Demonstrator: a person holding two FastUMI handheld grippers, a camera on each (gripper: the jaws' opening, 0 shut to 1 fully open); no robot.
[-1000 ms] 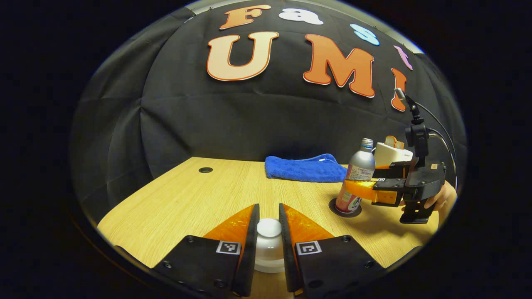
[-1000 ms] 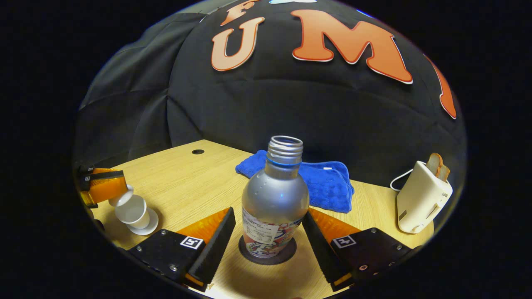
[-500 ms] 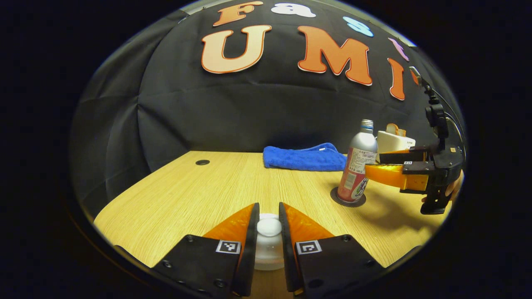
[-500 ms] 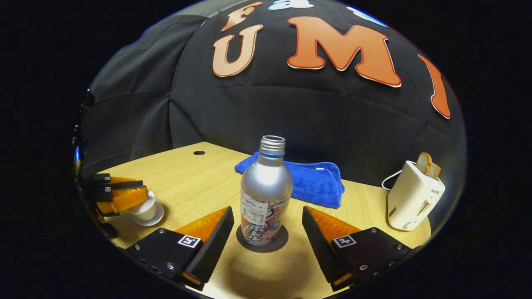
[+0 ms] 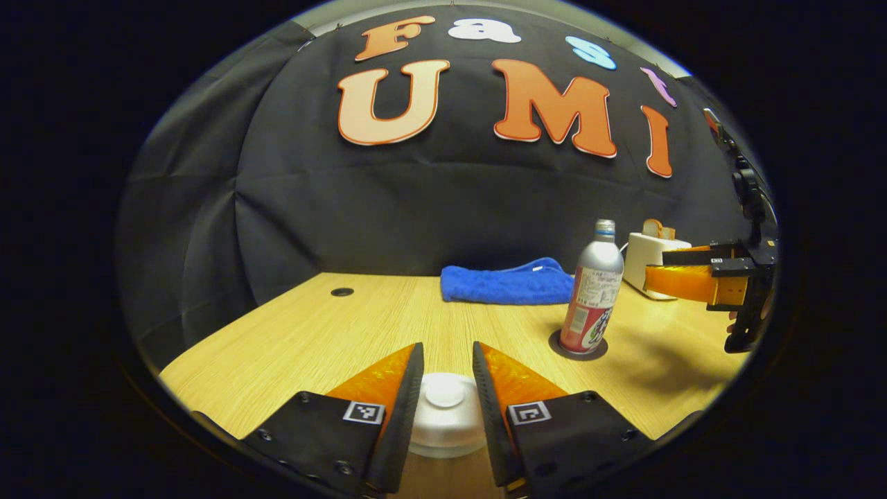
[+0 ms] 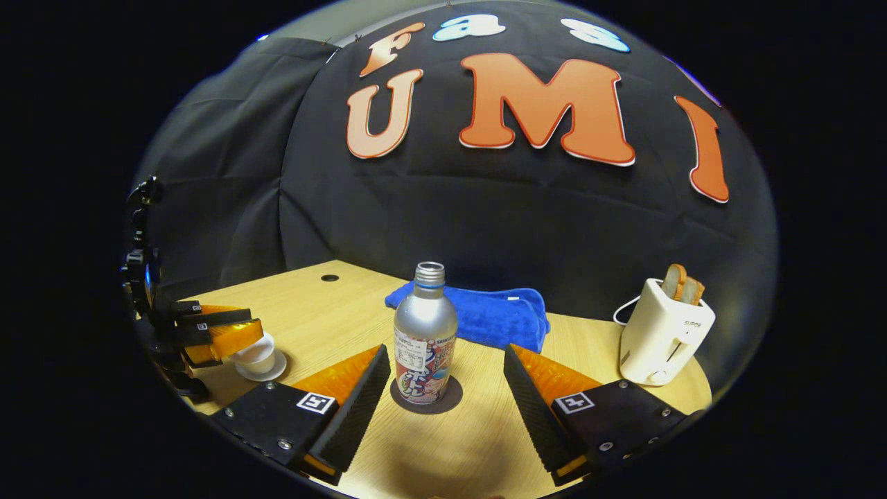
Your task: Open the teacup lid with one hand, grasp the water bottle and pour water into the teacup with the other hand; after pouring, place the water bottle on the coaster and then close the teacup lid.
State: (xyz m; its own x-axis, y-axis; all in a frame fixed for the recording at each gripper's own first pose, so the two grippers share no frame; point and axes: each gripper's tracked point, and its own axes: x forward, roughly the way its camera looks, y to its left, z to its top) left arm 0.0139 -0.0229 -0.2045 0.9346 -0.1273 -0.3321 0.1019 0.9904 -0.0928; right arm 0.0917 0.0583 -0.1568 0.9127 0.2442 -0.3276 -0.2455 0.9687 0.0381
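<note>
In the left gripper view, the left hand-held gripper (image 5: 445, 388) hangs low over the teacup lid (image 5: 445, 416), which sits on the cup between its two fingers. The fingers stand a little apart from the lid's knob on either side, so the jaws are parted and grip nothing. Farther off, the water bottle (image 5: 593, 298) stands upright on the round dark coaster (image 5: 578, 348) on the wooden worktop (image 5: 312, 339). A folded blue towel (image 5: 509, 283) lies behind it, and a white toaster (image 5: 648, 258) stands to its right. The right hand-held gripper (image 5: 655, 270) is at the right edge, clear of the bottle.

In the right gripper view, the right hand-held gripper (image 6: 443, 378) is wide open, its fingers well apart on either side of the water bottle (image 6: 424, 343) and not touching it. The bottle stands uncapped on the coaster (image 6: 426, 402). The towel (image 6: 478, 315) lies behind it, and the toaster (image 6: 662, 336), holding bread, is on the right. At the left edge, the left hand-held gripper (image 6: 255, 331) is over the teacup (image 6: 256, 357) on its saucer (image 6: 259, 370).
</note>
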